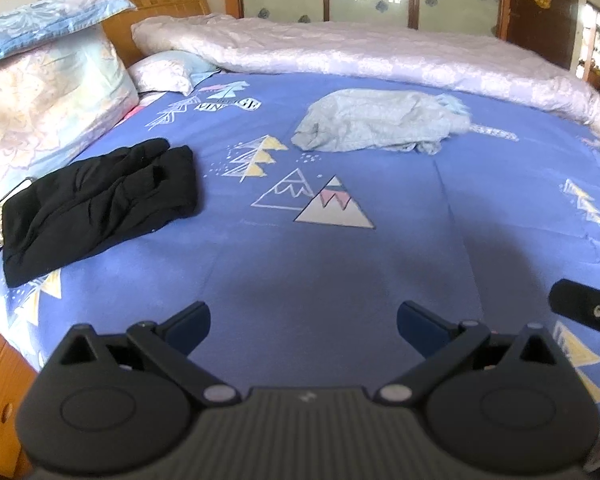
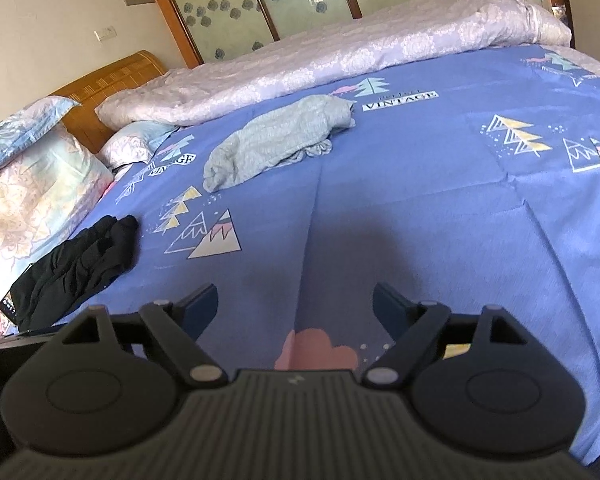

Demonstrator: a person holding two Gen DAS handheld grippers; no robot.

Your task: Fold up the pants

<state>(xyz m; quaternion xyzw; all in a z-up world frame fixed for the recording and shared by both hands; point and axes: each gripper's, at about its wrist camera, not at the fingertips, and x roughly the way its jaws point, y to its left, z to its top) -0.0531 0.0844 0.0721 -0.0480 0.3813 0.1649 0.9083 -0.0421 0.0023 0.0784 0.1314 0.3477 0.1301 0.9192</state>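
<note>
While both hand-held grippers, left [image 1: 303,322] and right [image 2: 295,306], hover spread apart and empty over bed [image 1: 380,248], crumpled pale pants [image 1: 376,125] lie well ahead; black garment [image 1: 96,204] nearer left. Risk: pinching sheet with fabric, or grabbing wrong garment.

Home bedroom: bed [image 1: 340,264] with wooden headboard [image 1: 160,4], pillows [image 1: 48,108], rolled quilt [image 1: 360,52].

The black pants [image 1: 100,204] lie folded into a thick, wrinkled bundle on the blue sheet, ahead and well to the left of the left gripper [image 1: 303,322]. The pale grey-blue pants [image 1: 376,120] lie crumpled in a loose heap, farther ahead and slightly right of it.
</note>
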